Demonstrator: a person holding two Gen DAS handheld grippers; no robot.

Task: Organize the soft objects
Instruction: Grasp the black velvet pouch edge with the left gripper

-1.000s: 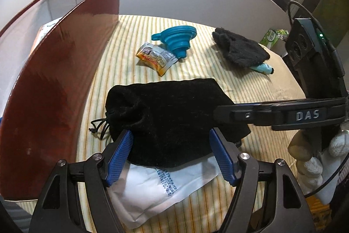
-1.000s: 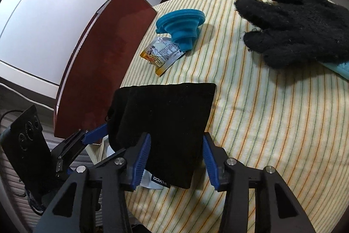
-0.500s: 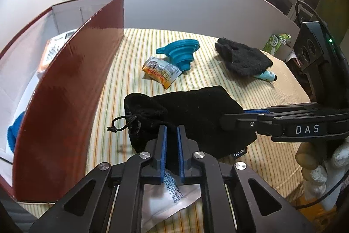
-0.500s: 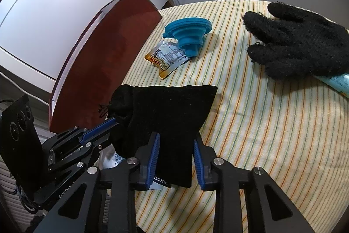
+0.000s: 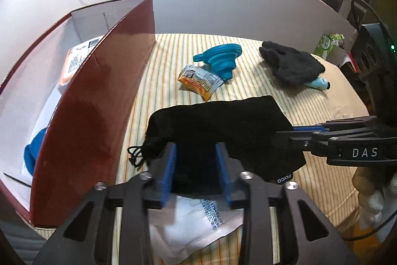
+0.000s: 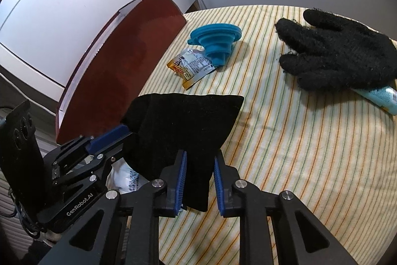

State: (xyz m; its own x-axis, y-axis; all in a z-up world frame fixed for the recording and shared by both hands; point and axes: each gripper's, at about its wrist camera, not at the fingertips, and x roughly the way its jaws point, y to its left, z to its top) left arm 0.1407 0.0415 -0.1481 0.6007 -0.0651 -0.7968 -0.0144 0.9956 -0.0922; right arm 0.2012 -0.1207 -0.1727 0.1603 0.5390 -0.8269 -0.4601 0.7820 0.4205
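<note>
Left wrist view: the left gripper (image 5: 196, 171) straddles the near edge of a black drawstring pouch (image 5: 223, 131). Its jaws have just been opening again, with the pouch's velvet between the blue pads (image 5: 170, 169); whether the pads press the cloth I cannot tell. Under the pouch and nearer than the fingertips lies a white printed packet (image 5: 198, 227). To the left of this gripper stands a dark red box (image 5: 99, 96), its high wall close beside the pouch's corded mouth; inside it show a blue cloth (image 5: 34, 153) and an orange-edged pack (image 5: 74, 61).

Ahead of the fingers, beyond the pouch, lie a snack sachet (image 5: 199, 81) and a blue collapsible funnel (image 5: 223, 63), touching each other. Farther right sits a black fuzzy glove (image 5: 290, 63), partly over a pale blue tube (image 5: 320, 83). All rest on a striped tablecloth (image 5: 168, 61).

Right wrist view: the right gripper (image 6: 198, 180) comes in from the pouch's other side, jaws just now closing, and its pads are clamped on the pouch's gathered lower corner, which rises off the cloth there. A person's pale-gloved hand (image 5: 372, 190) holds this gripper.
</note>
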